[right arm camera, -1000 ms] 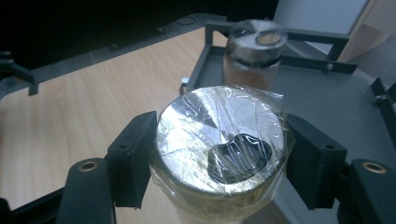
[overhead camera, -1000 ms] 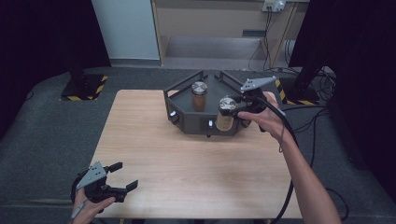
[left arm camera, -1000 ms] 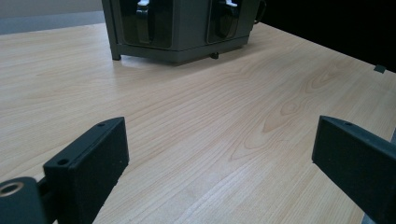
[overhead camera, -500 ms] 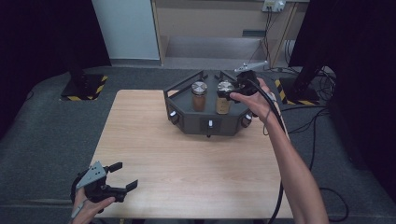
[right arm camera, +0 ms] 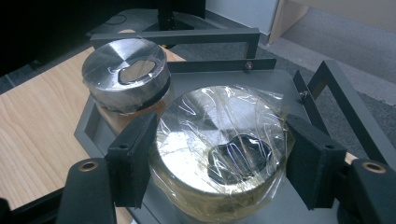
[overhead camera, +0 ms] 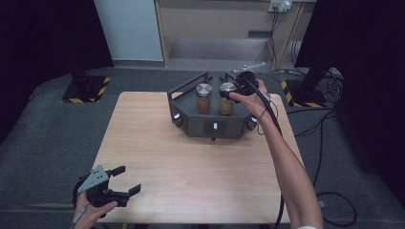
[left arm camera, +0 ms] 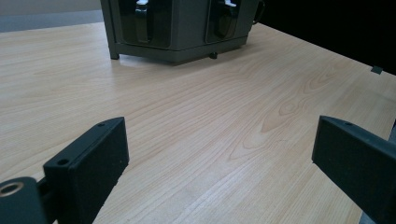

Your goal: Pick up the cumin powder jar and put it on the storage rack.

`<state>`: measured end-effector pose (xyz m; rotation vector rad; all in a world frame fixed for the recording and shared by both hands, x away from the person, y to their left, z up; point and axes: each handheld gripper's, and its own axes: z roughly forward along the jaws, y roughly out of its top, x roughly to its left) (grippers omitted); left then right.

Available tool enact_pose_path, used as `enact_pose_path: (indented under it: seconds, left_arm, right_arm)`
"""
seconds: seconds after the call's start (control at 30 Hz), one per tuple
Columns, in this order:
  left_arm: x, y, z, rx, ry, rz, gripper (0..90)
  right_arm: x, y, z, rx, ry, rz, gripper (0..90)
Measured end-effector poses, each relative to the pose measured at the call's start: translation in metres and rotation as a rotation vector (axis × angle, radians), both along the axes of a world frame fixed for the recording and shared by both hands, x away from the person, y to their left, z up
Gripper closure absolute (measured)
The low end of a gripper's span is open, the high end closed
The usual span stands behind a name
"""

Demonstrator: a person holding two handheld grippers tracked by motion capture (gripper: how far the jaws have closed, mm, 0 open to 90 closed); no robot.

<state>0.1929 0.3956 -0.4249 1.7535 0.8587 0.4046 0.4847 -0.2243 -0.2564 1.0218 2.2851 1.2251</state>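
no readable text, labels, brands or numbers, yellow-black hazard stripes (overhead camera: 76, 99) on floor bases

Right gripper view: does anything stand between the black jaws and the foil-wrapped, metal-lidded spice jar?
Nothing visible does. The right gripper already clamps the foil-wrapped jar's metal lid, jaws on both sides, above the grey rack.

I count two jars with metal lids, one (overhead camera: 203, 98) beside the other (overhead camera: 226, 99), both standing in one dark grey rack (overhead camera: 191, 125). One wooden desk (overhead camera: 191, 176) carries the rack. I have two grippers in hand, the left gripper (overhead camera: 125, 180) and the right gripper (overhead camera: 235, 90), each with two black jaws.
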Motion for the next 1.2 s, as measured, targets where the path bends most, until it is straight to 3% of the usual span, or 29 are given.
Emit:
enact_pose_path:
  seconds: [0.37,0.53,0.7,0.77,0.8,0.87,0.93,1.03,1.2]
  left_arm:
    - [-0.001,-0.001,0.0,0.003,-0.004,0.003,2.7]
    - [-0.001,-0.001,0.0,0.004,-0.004,0.0,2.7]
    - [-0.002,-0.002,0.001,0.007,-0.007,0.001,2.7]
    - [-0.002,-0.002,0.001,0.009,-0.009,-0.001,2.7]
    - [-0.002,-0.002,0.001,0.009,-0.009,-0.002,2.7]
    - [-0.001,-0.002,0.001,0.012,-0.007,-0.002,2.7]
    - [-0.001,-0.002,0.001,0.01,-0.008,-0.003,2.7]
    - [-0.001,-0.003,0.001,0.013,-0.009,-0.004,2.7]
    - [-0.002,-0.003,0.002,0.019,-0.012,-0.004,2.7]
  right_arm:
    - [0.005,0.006,-0.006,-0.008,0.012,0.007,32.6]
    - [0.003,0.004,-0.009,0.015,0.017,-0.01,31.8]
    - [0.001,0.002,-0.012,0.048,0.027,-0.038,15.2]
    - [-0.003,0.001,-0.014,0.045,-0.006,-0.033,9.6]
    - [-0.006,-0.002,-0.016,0.056,-0.025,-0.033,7.9]
    - [-0.008,-0.009,-0.016,0.099,-0.02,-0.033,5.5]
    - [-0.012,-0.013,-0.014,0.108,-0.035,-0.039,4.9]
    - [-0.014,-0.027,-0.013,0.172,-0.024,-0.039,4.1]
    - [-0.025,-0.044,-0.003,0.201,-0.045,-0.036,3.7]
